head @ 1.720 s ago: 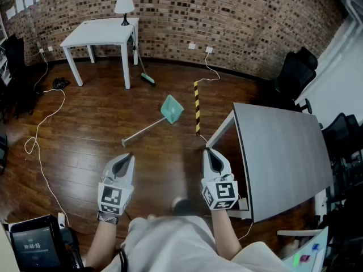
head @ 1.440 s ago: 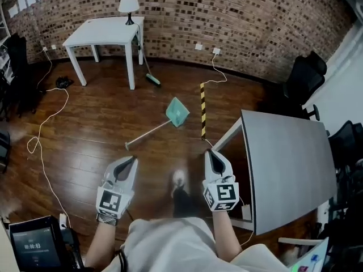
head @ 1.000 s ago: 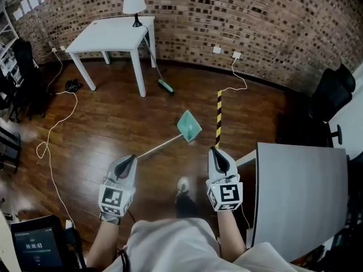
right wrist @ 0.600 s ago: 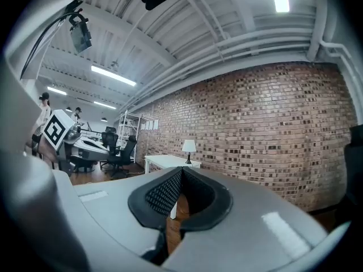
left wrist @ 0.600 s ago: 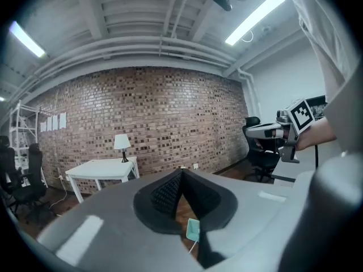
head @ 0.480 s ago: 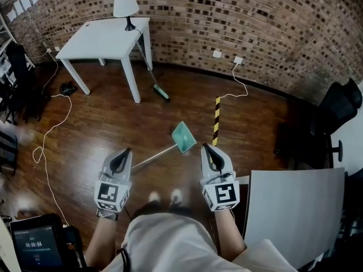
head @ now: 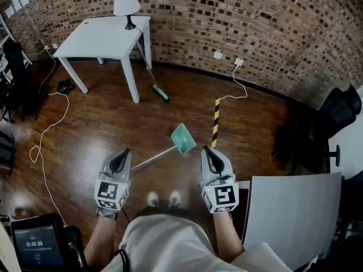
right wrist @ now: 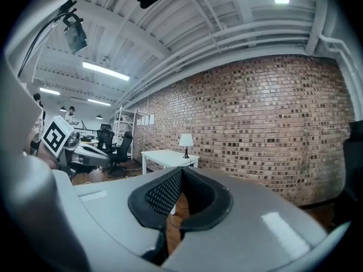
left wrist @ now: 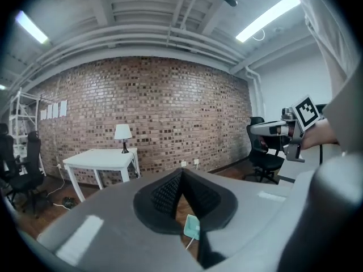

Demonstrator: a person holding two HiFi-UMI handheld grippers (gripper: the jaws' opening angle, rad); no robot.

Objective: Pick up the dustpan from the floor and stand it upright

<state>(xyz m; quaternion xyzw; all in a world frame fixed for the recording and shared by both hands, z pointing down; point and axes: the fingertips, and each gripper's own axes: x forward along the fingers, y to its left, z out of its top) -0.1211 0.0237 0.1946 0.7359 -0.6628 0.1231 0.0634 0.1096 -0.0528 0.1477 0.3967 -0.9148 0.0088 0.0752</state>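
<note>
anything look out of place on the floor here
The teal dustpan lies flat on the wooden floor ahead of the person's shoes, its long handle stretched along the boards. It looks dropped rather than stood upright.

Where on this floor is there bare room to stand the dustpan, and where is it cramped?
Bare boards lie left of the dustpan, bordered by the white table, the cable and the broom. Right of it is crowded: striped bar, grey table, chair.

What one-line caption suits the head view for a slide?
Jaws shut, left gripper and right gripper face a teal dustpan lying on the wooden floor.
</note>
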